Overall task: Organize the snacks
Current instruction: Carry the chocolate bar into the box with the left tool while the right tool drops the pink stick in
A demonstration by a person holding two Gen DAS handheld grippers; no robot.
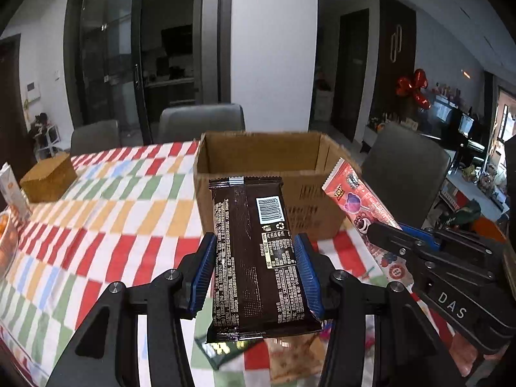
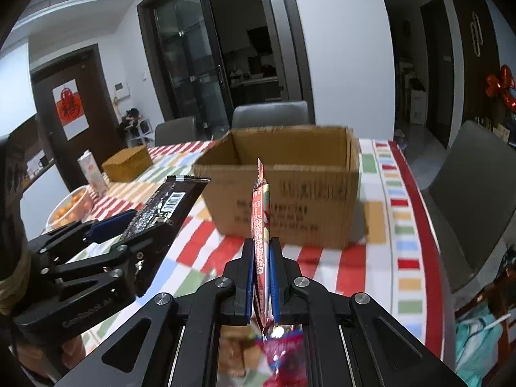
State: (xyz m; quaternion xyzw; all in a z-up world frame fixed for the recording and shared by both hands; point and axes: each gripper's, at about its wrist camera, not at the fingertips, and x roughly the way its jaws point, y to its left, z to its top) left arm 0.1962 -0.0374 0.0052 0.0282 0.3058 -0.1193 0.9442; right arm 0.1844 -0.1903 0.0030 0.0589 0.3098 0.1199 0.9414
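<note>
My left gripper [image 1: 254, 269] is clamped on a dark brown snack pack [image 1: 254, 251], its blue pads [image 1: 203, 267] pressing both long edges with the jaws partly apart to fit the pack's width. The pack lies barcode side up, clear of the surface [image 1: 96, 225], its far end pointing toward the cardboard box [image 1: 258, 148].

My right gripper [image 2: 260, 277] is squeezed nearly closed on a thin red wrapper [image 2: 259, 225], which stands on edge between the pads and rises in front of the box's near wall. From the left wrist view the same wrapper shows its printed face, red with cartoon figures, angling up beside the box's right corner.

The box sits open-topped on the checked cloth, just ahead of both grippers; I cannot see whether anything lies inside. More snacks [image 1: 290, 354] lie blurred on the surface below the brown pack.

To the left, well apart from the box, stand a brown block [image 1: 48, 177], a carton [image 2: 92, 171] and a bowl of orange fruit [image 2: 69, 209]. Grey chairs [image 1: 200, 122] line the far side of the surface, and another stands at its right end.
</note>
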